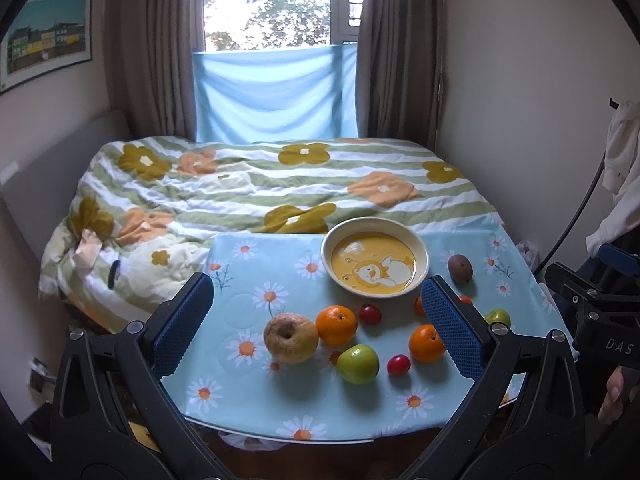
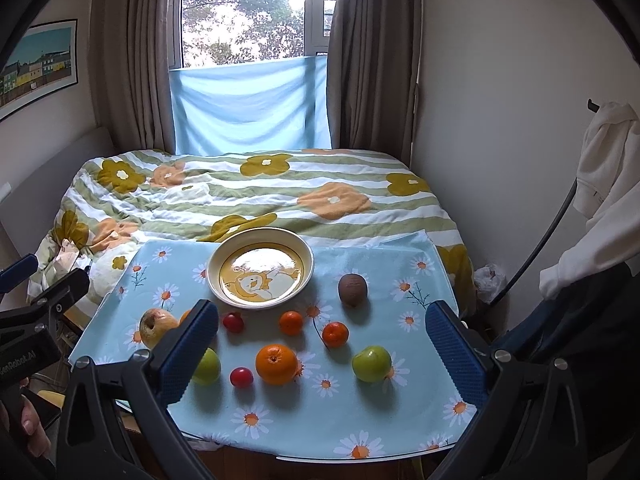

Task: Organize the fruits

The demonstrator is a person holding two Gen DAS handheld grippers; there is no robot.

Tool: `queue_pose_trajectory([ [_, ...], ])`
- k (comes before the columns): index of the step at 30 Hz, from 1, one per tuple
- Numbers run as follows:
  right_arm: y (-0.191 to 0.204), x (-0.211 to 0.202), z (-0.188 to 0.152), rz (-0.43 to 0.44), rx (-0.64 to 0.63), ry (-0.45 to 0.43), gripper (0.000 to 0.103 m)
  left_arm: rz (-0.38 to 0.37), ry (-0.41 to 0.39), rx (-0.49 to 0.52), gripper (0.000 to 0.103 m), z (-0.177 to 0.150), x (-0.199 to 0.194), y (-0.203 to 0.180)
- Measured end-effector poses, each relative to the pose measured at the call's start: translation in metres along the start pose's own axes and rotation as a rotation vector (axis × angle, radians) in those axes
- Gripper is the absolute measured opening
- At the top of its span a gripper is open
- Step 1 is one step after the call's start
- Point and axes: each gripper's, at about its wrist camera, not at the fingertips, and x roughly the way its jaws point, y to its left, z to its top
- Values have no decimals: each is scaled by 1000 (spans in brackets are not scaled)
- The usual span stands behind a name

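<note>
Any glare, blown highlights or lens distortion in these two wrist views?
Left wrist: window blown out, plate design readable; right wrist: window glare washes the plate centre; both: fisheye bends walls, dark corners, fruit sharp.

A bed with a flower-patterned quilt fills the small room. Brown curtains flank a daylit window, its lower part covered by blue cloth. A framed picture, perhaps of houses, hangs on the pale left wall.
</note>
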Motion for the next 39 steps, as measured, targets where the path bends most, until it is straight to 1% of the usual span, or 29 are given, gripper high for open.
queue_pose_trajectory([
  [15,4,-3,2,-3,-8,-16,103,-12,-6,3,103,2,-2,-2],
  [39,4,-8,-1,4,-5,-20,103,-10,-2,0,103,2,-7,-2],
])
